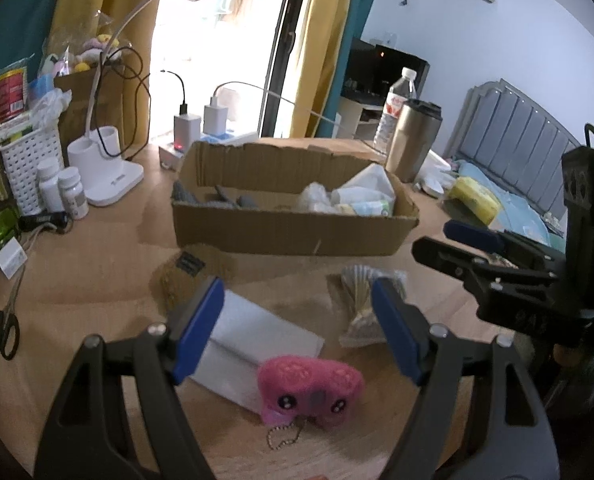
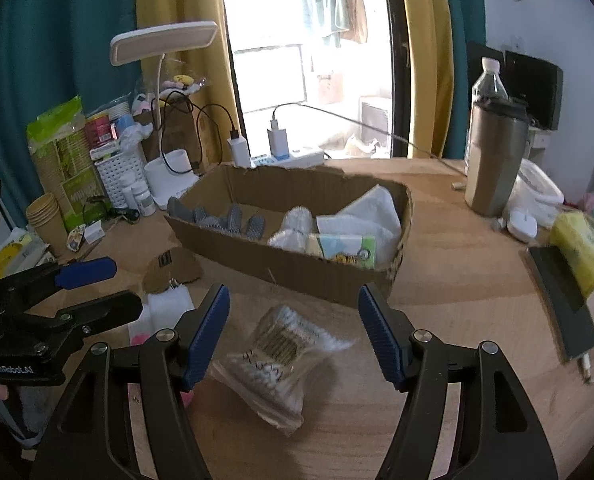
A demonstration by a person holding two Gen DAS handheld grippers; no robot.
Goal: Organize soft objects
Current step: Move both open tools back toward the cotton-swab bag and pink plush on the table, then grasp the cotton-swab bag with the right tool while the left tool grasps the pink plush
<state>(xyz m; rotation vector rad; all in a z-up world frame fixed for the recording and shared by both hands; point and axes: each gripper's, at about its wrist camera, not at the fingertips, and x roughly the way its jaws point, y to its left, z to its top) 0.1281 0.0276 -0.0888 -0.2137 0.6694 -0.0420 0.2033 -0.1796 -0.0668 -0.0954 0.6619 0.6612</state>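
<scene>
The left gripper (image 1: pixel 297 332) gapes empty over the pink plush (image 1: pixel 311 390); the right gripper (image 2: pixel 293 334) gapes above the cotton-swab bag (image 2: pixel 283 364). The cardboard box (image 2: pixel 297 268) waits at twelve o'clock. Slippery plastic could probably squirt free.

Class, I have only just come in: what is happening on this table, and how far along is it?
A person holds two grippers over a wooden table, sorting soft items into a cardboard box. The box already holds grey gloves, white cloths and a tissue pack. The left gripper hangs open above a pink plush keychain that lies beside a white foam sheet. The right gripper is open over a bag of cotton swabs. Neither holds anything yet.
</scene>
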